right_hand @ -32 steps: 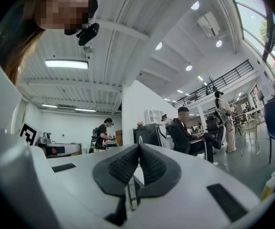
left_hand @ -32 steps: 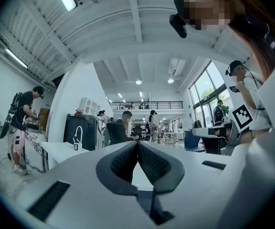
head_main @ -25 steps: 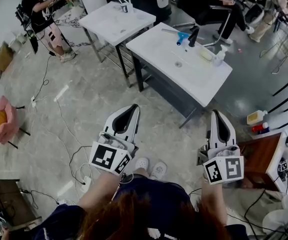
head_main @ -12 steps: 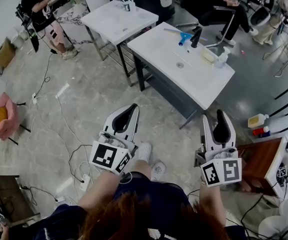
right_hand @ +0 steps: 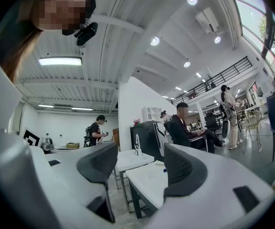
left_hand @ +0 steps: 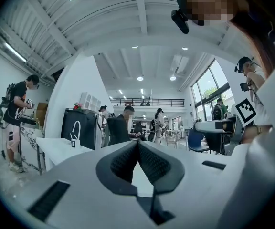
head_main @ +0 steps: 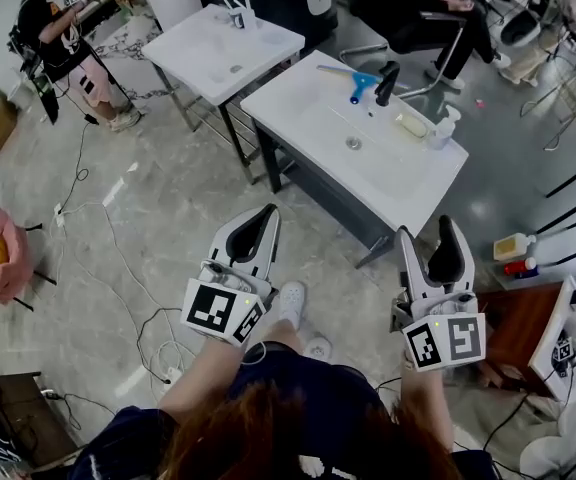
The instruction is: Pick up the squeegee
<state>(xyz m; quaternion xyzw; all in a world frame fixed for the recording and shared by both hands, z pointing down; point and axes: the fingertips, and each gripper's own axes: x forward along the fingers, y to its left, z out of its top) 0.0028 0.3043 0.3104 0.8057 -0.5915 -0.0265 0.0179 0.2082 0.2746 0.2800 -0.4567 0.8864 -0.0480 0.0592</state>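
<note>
I saw both hand-held grippers above the grey floor [head_main: 168, 218], each bearing a cube of black-and-white square markers. The left hand-held gripper [head_main: 266, 216] had its jaws together, and the right hand-held gripper [head_main: 425, 228] had just been opening, its jaws wide apart with nothing between them. The blue-handled squeegee [head_main: 358, 80] lay at the far edge of the white desk [head_main: 408, 183] beside the black tap [head_main: 386, 76], its pale bar stretched leftward along that edge, well beyond both grippers.

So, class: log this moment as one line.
left tongs: shut | right tongs: just opened, nothing between | squeegee: on sink counter, untouched
</note>
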